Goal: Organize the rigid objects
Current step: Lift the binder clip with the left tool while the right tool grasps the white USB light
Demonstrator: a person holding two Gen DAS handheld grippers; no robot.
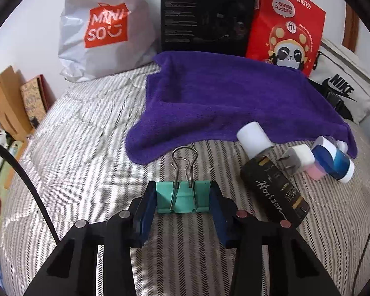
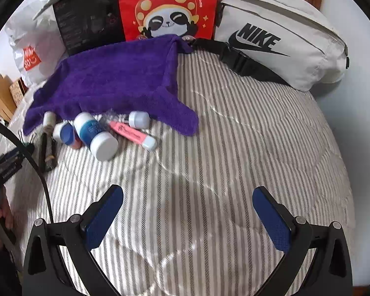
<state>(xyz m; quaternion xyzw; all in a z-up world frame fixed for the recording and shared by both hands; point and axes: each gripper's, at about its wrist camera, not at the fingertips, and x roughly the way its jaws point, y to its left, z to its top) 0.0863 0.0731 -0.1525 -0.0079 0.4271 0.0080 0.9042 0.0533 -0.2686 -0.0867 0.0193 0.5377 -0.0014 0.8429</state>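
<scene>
1. The teal binder clip (image 1: 182,197) lies on the striped quilt (image 1: 86,148) with its 2 wire handles folded toward 12 o'clock, low in the middle of the left wrist view, just short of the purple towel's (image 1: 222,98) front hem.
2. The left gripper (image 1: 182,198) is closed onto the binder clip: each blue pad (image 1: 149,202) presses a side of the teal body, so the jaws stand narrow around it.
3. At 2 o'clock from the clip, near but apart, a black Horizon bottle (image 1: 271,185) with a white cap lies aslant; a white plug adapter (image 1: 297,159) rests against it, and a blue-and-white bottle (image 1: 333,159) lies just beyond.
4. From the right wrist view the same cluster sits at 10 o'clock: the blue-and-white bottle (image 2: 96,135), a pink tube (image 2: 133,133) and a small white capped piece (image 2: 138,119), all along the purple towel's (image 2: 111,79) near hem.
5. The right gripper (image 2: 187,212) has its jaws wide apart with nothing between them, above bare striped quilt (image 2: 234,135).
6. Open quilt stretches from 12 to 3 o'clock of the right gripper, up to a white Nike bag (image 2: 283,37).
7. The far edge is walled by a Miniso bag (image 1: 103,27), a black box (image 1: 207,12) and a red panda bag (image 1: 286,24).
</scene>
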